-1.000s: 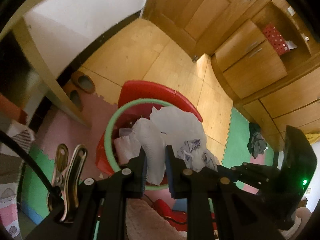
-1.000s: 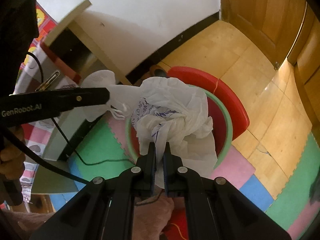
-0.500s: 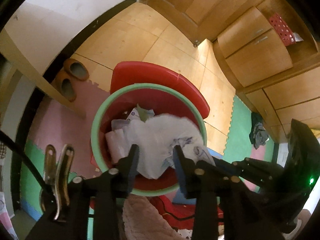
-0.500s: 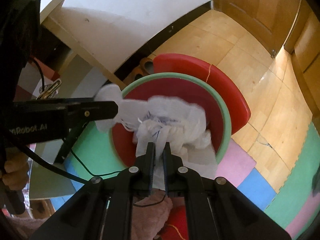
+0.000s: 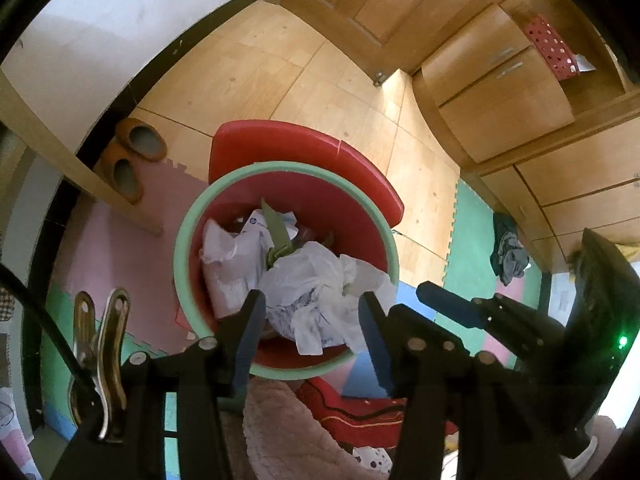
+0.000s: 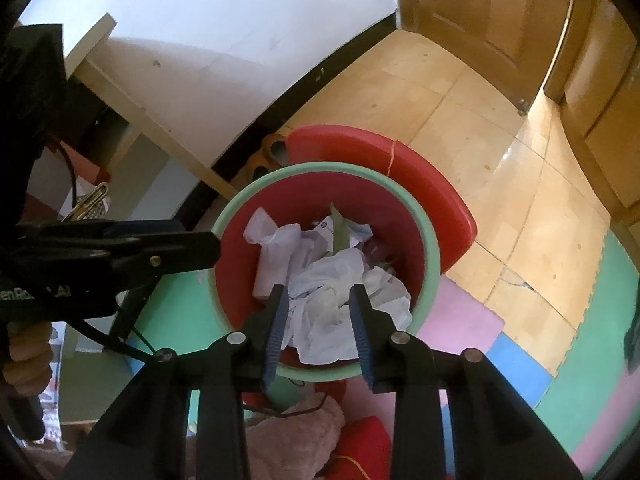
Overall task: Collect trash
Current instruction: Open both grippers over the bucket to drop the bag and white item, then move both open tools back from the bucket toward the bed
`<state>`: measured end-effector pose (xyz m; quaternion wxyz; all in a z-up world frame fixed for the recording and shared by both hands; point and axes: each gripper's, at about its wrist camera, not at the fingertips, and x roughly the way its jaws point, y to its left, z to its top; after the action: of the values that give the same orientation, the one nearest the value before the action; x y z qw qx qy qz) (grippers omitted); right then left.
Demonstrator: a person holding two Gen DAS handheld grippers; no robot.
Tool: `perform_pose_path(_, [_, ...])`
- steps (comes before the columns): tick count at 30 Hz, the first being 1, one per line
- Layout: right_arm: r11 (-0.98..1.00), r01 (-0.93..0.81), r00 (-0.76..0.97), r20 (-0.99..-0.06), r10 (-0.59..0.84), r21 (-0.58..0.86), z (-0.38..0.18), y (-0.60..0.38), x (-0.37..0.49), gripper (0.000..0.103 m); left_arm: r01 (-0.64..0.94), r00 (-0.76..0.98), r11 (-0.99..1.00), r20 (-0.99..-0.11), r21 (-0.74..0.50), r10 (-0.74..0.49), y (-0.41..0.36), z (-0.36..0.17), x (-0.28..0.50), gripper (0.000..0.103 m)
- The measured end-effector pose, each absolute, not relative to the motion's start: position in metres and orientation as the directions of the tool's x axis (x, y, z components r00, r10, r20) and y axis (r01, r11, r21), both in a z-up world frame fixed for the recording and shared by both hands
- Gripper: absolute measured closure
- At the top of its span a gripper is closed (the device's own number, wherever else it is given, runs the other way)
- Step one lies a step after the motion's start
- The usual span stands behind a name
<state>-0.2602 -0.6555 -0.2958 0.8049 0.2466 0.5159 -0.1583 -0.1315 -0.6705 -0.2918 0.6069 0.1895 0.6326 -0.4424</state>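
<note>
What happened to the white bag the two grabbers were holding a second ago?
Both let go. The left gripper and right gripper opened, and the white plastic bag dropped into the red bin onto the other trash. The bin stayed put.

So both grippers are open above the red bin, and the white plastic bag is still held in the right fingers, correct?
Not quite. Both grippers, left and right, are open above the bin, but the right wrist view shows the bag lying loose inside the bin; the right fingers grip nothing.
</note>
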Motion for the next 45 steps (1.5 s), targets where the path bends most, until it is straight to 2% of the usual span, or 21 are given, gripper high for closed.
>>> perform_pose_path(7, [0.803,0.543,0.437,-0.899,-0.021,0.245,-0.277,-0.654,-0.269,0.071,0.783,-0.173,0.531,-0.933,-0.324,-0.314,-0.661,-0.267,-0.137,0.052])
perform_pose_path(21, [0.819,0.519,0.512,-0.856,-0.069,0.244,-0.214,-0.633,-0.268,0.070,0.780,-0.056,0.554,-0.914,-0.292,-0.402,-0.616,-0.184,-0.133,0.052])
perform_pose_path(33, [0.877,0.420,0.592,-0.803,-0.071,0.232,-0.152,-0.590,-0.230,0.070,0.726,0.089,0.643,-0.895,-0.243,-0.438,-0.547,-0.112,-0.097,0.052])
perform_pose_path(45, [0.936,0.277,0.657,-0.754,-0.018,0.219,-0.108,-0.514,-0.180,0.070,0.614,0.219,0.759,-0.877,-0.217,-0.428,-0.449,-0.069,-0.049,0.052])
